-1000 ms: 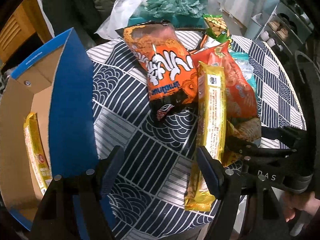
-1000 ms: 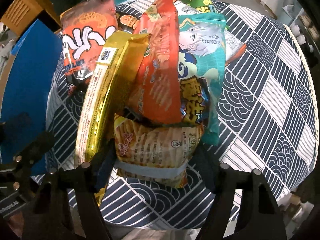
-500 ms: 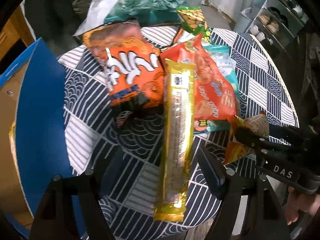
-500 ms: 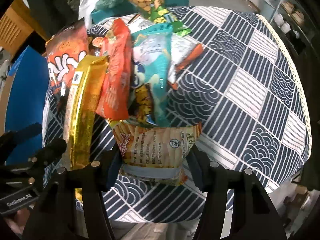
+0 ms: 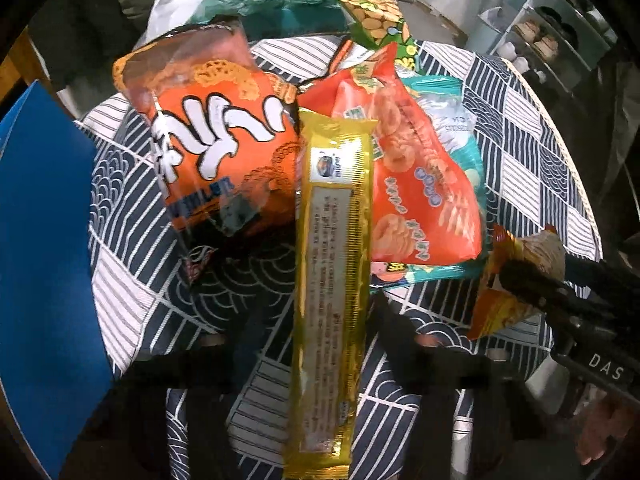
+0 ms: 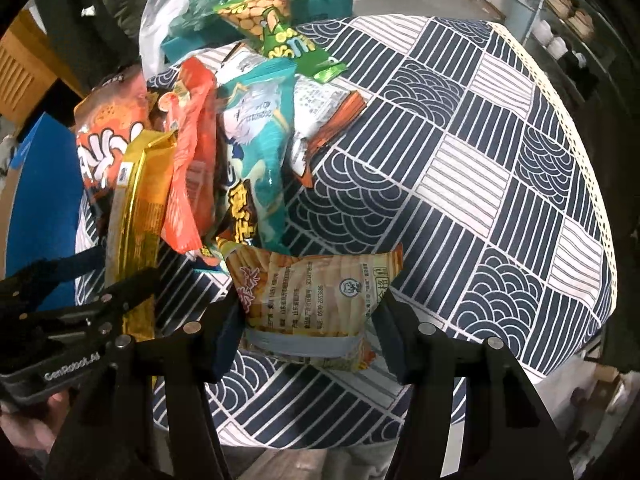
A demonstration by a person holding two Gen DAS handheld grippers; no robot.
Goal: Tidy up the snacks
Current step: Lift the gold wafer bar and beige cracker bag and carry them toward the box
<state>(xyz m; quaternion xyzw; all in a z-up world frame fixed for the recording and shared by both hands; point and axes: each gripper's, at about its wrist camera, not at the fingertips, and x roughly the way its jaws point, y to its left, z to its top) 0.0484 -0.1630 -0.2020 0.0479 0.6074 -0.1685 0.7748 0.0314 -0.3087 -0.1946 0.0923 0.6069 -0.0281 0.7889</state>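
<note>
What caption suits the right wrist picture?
Right gripper grips a tan snack bag above the patterned tablecloth.

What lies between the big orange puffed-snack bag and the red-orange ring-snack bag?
The long yellow biscuit packet lies between the orange puffed-snack bag and the red-orange ring-snack bag, overlapping both edges. The left wrist view shows this best.

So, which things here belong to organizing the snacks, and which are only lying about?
Belong to the job:
- long yellow packet, between the closing left gripper jaws
- beige snack bag, in the right gripper
- orange chip bag
- red-orange bag
- teal bag
- green bag
- blue cardboard box

Lying about:
- white plastic bag
- shelf with shoes
</note>
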